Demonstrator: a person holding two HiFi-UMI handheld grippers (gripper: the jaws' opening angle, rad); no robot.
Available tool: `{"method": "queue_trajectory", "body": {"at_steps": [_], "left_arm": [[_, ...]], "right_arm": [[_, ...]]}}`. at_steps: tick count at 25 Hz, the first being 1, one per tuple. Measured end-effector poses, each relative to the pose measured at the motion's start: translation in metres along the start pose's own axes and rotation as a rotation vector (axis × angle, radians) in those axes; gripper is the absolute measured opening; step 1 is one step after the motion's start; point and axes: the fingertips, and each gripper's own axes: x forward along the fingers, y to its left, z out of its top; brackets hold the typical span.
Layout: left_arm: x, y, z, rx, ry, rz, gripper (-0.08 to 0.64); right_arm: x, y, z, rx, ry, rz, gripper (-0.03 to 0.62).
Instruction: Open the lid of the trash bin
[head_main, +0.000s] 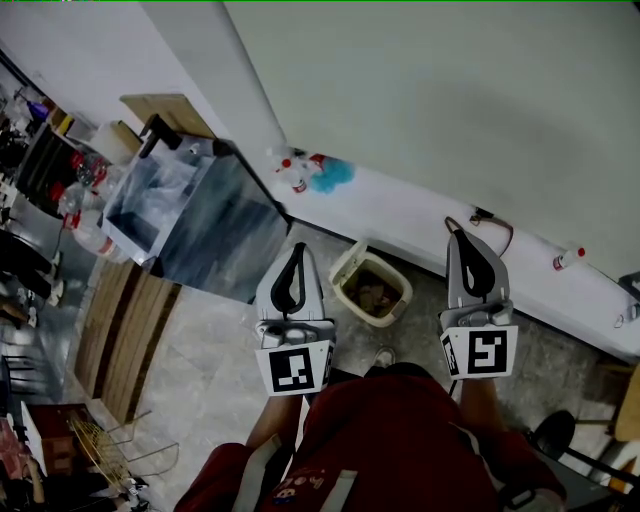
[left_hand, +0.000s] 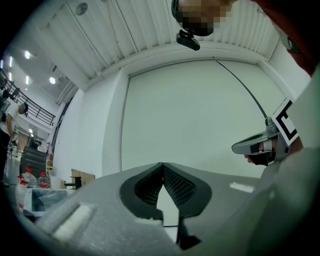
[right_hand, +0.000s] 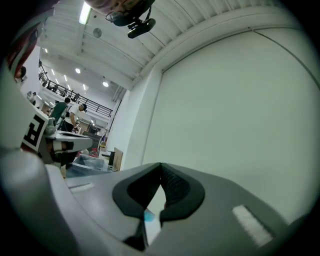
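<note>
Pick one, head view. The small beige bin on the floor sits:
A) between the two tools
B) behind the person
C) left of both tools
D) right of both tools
A: the beige bin lies on the floor between the left tool and the right tool.

I wear a red top (head_main: 390, 430) with grey straps (head_main: 255, 470) down its front and a small print (head_main: 300, 486) between them. My left gripper (head_main: 297, 250) and right gripper (head_main: 461, 236) look alike: pale grey shells, black ribbed pads (left_hand: 180, 185) and a white cube (head_main: 297, 368) with black square markers at the back. My shoe (head_main: 384, 356) is light-coloured.
</note>
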Motion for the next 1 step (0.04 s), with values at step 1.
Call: {"method": "queue_trajectory", "body": {"at_steps": [1], "left_arm": [[0.0012,0.0011,-0.0025,-0.001,0.013,0.003,0.005]], "right_arm": [[0.0022,-0.0003,-0.0002,0.0,-0.001,0.001,0.0]]}}
